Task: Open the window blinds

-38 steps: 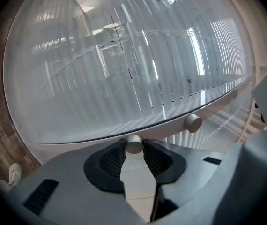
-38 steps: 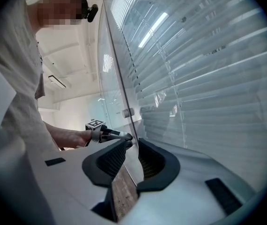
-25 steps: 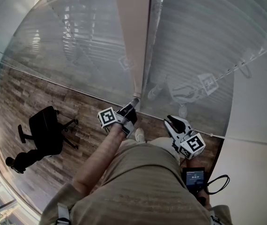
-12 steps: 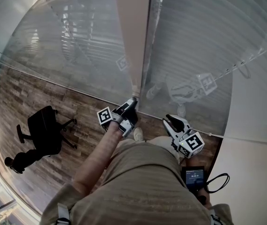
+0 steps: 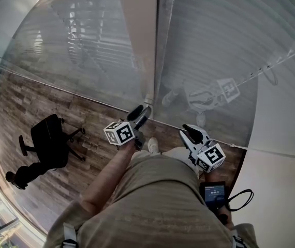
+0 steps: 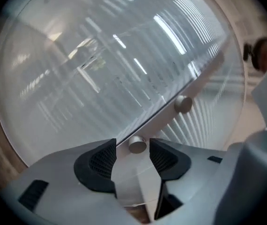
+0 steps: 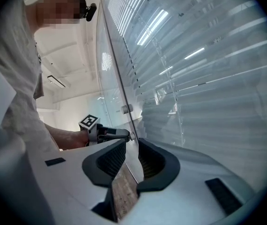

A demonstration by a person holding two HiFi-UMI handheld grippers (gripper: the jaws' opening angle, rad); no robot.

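Note:
White slatted blinds (image 5: 215,40) hang shut behind glass panes on both sides of a beige upright frame (image 5: 137,35). In the left gripper view a small round metal knob (image 6: 137,145) juts from the frame between the black pads of my left gripper (image 6: 133,148), with a thin gap on each side. These jaws have just been opening and stand open around the knob. A second knob (image 6: 183,104) sits further up the frame. My right gripper (image 7: 129,159) hangs open and empty by the right pane, and its view shows the left gripper (image 7: 124,135) at the frame.
A black office chair (image 5: 49,143) stands on the wood floor (image 5: 28,107) to the left. A white wall (image 5: 287,138) closes the right side. A small screen device (image 5: 214,192) with a cable hangs at the person's waist.
The left gripper has rolled at the frame, so its marker cube now faces up, and its jaws have spread apart. The right gripper has kept still.

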